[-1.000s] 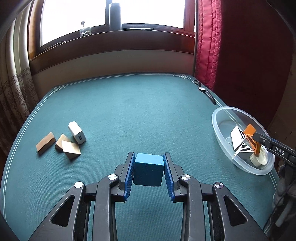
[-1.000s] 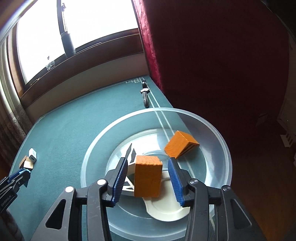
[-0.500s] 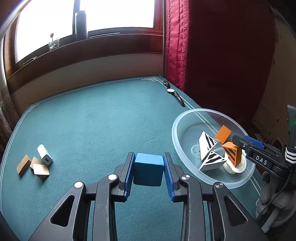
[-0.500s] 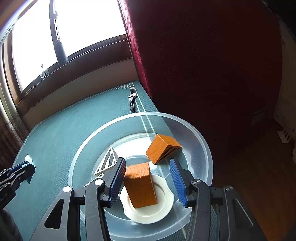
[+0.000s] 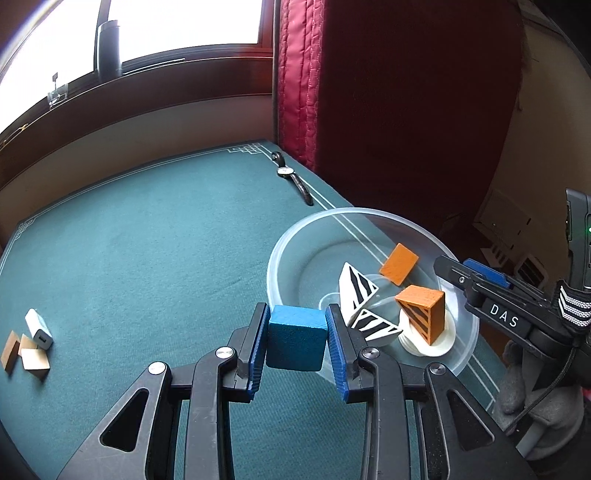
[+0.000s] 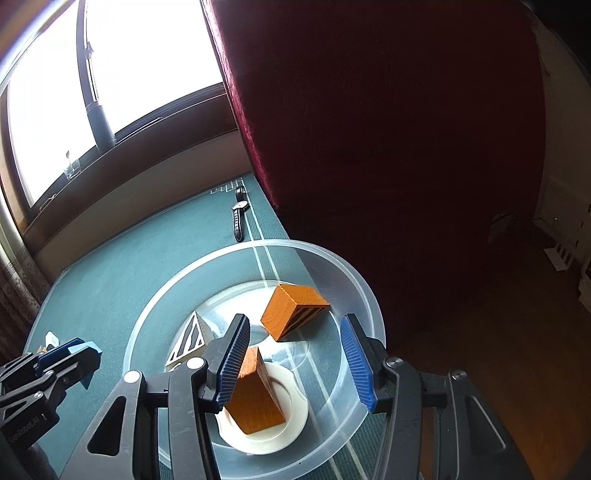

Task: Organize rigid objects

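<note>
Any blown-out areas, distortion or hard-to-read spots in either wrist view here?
Left wrist: window blown out white, table edge bowed by the fisheye, blue block in the left gripper sharp. Right wrist: window also clipped, red curtain nearly black, and the clear bowl wall hazes the table lines behind it; right gripper open, crisp.

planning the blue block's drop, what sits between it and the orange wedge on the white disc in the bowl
In the left wrist view, two striped white wedges lie between the blue block and the orange wedge, inside the bowl.
</note>
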`<control>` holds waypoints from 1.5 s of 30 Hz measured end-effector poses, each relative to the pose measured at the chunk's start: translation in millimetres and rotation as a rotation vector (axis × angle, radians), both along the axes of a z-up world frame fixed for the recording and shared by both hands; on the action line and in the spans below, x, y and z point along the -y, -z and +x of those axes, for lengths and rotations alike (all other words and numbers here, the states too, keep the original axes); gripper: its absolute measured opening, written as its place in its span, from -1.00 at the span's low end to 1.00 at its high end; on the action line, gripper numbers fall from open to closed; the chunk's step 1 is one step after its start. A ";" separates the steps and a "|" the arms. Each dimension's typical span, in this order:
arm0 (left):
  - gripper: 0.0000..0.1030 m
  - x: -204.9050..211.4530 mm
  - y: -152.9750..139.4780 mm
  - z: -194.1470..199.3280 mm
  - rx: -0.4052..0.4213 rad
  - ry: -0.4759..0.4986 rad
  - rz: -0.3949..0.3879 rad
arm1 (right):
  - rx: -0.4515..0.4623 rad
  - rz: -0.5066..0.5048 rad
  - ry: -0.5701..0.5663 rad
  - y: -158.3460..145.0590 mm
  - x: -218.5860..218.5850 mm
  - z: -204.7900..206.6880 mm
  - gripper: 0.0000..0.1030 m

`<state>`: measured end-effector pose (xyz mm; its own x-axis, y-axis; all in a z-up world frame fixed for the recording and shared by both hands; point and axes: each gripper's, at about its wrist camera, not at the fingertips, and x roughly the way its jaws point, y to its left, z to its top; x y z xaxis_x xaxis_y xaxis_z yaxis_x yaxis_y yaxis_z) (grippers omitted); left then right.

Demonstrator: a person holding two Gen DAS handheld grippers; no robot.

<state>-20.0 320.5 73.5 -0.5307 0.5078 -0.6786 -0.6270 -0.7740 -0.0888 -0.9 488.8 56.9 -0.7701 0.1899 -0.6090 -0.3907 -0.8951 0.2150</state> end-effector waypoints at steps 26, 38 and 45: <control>0.18 7.9 3.9 -11.3 0.011 -0.024 0.073 | -0.025 0.039 -0.015 0.0 16.3 1.4 0.35; 0.19 41.3 8.5 -13.7 -0.014 -0.088 0.066 | -0.075 0.150 -0.044 -13.4 46.7 10.7 0.46; 0.20 65.8 7.5 -14.5 -0.021 -0.132 0.076 | -0.101 0.219 -0.097 -21.0 76.4 13.0 0.56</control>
